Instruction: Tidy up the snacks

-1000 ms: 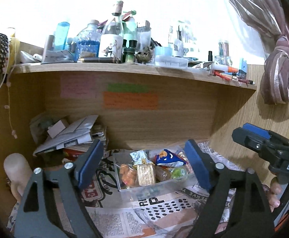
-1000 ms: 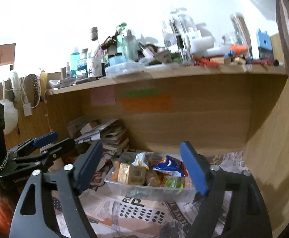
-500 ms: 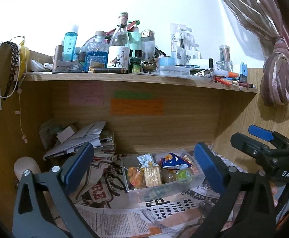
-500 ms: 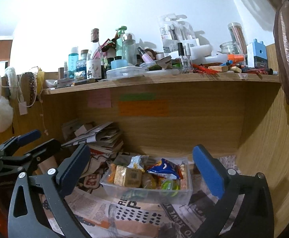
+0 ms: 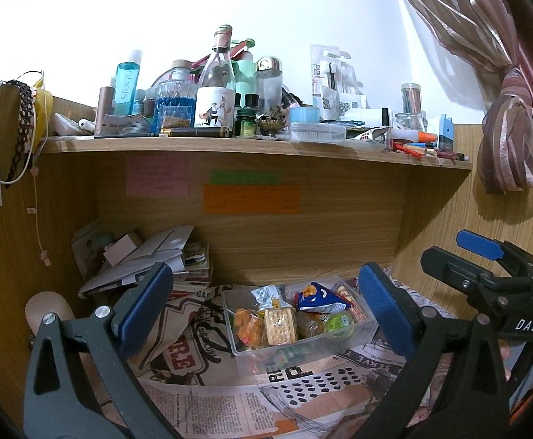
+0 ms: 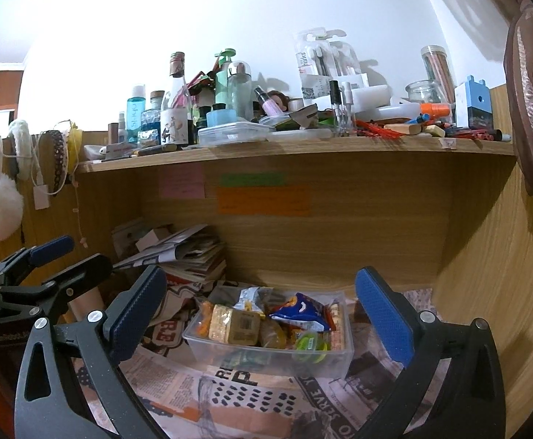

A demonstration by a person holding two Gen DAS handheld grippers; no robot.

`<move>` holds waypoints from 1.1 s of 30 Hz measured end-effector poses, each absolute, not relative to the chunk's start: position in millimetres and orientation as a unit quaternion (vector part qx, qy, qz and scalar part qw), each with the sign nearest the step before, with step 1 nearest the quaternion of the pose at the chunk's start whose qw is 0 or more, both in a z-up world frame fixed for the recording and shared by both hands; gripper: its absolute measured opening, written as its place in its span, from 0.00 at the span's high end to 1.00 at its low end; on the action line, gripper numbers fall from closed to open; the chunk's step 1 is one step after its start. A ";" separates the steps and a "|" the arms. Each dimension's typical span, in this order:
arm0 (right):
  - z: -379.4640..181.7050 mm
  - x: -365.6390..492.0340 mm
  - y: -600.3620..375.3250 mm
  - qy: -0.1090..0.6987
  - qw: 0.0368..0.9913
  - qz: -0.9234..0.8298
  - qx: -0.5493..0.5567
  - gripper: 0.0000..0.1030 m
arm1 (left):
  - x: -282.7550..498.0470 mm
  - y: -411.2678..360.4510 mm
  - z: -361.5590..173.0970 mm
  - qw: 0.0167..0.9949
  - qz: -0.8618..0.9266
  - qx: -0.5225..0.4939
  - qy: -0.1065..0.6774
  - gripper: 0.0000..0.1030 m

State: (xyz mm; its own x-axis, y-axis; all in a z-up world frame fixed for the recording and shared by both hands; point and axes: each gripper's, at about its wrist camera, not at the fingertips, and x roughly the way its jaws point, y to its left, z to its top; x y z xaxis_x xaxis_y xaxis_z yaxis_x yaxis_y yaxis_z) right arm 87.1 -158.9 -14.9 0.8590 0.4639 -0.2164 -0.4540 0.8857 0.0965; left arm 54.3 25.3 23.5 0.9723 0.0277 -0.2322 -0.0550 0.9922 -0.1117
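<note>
Both grippers have drawn back from the clear plastic tub (image 5: 299,333) over the last second, so that more of the cluttered upper shelf (image 5: 230,146) now shows in each wrist view. Left gripper (image 5: 263,307) hangs with its blue pads spread wide and nothing between them; the right gripper (image 6: 259,311) is likewise spread and empty, and in the left view it sits off to the right of the tub, near the wooden side panel.

That tub rests on the newspaper (image 5: 208,398) lining the lower shelf, roughly central, with a stack of papers (image 5: 149,256) to its far left. It looks full: an orange snack packet (image 5: 246,329), a square cracker pack (image 5: 280,325), a blue chip bag (image 5: 319,298) riding on top and a small green cup (image 5: 338,323) at the near right.

By my judgement the sorting looks nearly or fully done, so the main risk is a careless return. The blue bag sits above the rim and could slide off if a finger nudges it. The tub is light and the newspaper loose, so a push from one side could skid it toward the papers or rumple the lining
</note>
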 end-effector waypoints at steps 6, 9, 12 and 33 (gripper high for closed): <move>-16.8 87.5 -159.8 0.119 0.964 0.236 0.021 0.00 | 55.8 26.0 22.6 0.991 0.019 -0.060 0.117 0.00; -17.5 87.7 -159.6 0.120 0.964 0.235 0.021 0.00 | 55.7 25.7 22.7 0.991 0.020 -0.060 0.117 0.00; -18.9 89.1 -159.7 0.121 0.964 0.236 0.022 0.00 | 56.7 26.2 22.0 0.991 0.020 -0.061 0.118 0.00; -20.2 89.9 -162.5 0.120 0.965 0.232 0.024 0.00 | 62.7 26.8 19.2 0.990 0.009 -0.066 0.121 0.00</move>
State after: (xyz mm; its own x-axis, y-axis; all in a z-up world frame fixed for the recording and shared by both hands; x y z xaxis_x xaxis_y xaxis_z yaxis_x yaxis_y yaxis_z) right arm 89.9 -162.5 -20.2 0.8633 0.4538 -0.2210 -0.4422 0.8911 0.1022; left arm 62.7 26.8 19.2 0.9703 0.0011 -0.2417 -0.0330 0.9912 -0.1281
